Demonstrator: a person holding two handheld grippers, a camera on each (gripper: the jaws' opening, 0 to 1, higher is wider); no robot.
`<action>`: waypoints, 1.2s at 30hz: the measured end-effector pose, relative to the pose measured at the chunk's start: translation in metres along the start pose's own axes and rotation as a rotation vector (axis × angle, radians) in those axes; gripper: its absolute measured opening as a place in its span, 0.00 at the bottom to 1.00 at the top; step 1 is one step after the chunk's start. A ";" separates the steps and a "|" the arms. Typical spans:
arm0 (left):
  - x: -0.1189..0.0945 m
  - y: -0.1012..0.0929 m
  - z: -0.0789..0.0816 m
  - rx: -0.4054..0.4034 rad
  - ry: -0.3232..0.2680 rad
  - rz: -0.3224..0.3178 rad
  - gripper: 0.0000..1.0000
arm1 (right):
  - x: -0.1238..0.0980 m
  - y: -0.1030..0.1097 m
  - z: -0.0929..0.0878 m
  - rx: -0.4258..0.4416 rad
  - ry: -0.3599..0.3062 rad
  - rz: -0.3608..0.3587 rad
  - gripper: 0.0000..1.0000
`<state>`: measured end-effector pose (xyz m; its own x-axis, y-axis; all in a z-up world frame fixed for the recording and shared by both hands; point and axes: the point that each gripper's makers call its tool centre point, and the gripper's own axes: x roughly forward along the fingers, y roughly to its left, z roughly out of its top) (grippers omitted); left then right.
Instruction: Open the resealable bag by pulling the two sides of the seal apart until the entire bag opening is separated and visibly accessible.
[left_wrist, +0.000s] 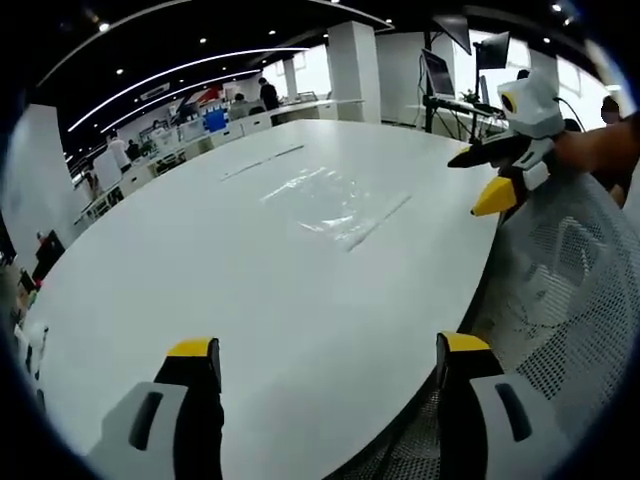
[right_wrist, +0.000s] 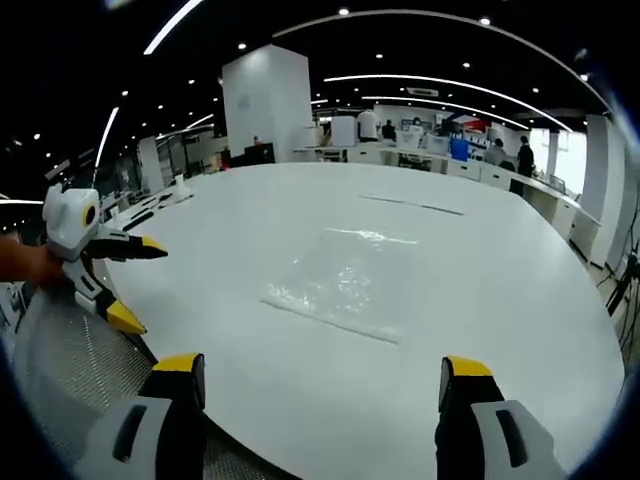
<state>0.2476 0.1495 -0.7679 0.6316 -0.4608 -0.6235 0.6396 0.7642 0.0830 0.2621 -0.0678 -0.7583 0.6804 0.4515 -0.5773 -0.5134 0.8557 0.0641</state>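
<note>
You've got a big white table (left_wrist: 200, 300) taking up most of both views, and the clear resealable bag (right_wrist: 345, 285) is lying flat on it, pretty much dead centre in the right gripper view and up around 12 o'clock from the jaws in the left gripper view (left_wrist: 335, 205). Nothing's touching it and the seal looks closed as far as I can tell; the plastic is see-through, so it's hard to be sure which edge has the zip.

There's a mesh chair back (left_wrist: 570, 290) at 3 o'clock in the left gripper view.

Your left gripper (left_wrist: 330, 365) has its jaws wide apart and empty, well short of the bag. Same for your right gripper (right_wrist: 322, 385): spread, holding nothing.

So I'd call this the very start, approach not made yet. Next you'll want to bring both in, find the seal edge, and pinch one side with each.
</note>
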 end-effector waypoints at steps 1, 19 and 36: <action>0.000 0.000 0.000 -0.002 0.001 0.002 0.88 | 0.000 0.000 0.000 -0.001 0.001 0.000 0.97; -0.001 0.000 0.000 0.003 0.000 0.003 0.88 | -0.001 0.000 0.001 -0.001 -0.003 -0.004 0.97; -0.001 0.001 -0.002 0.004 0.011 0.002 0.87 | 0.000 0.001 -0.001 -0.013 0.008 0.002 0.95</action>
<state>0.2469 0.1511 -0.7690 0.6281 -0.4540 -0.6320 0.6398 0.7635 0.0875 0.2614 -0.0667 -0.7589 0.6751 0.4516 -0.5834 -0.5221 0.8511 0.0546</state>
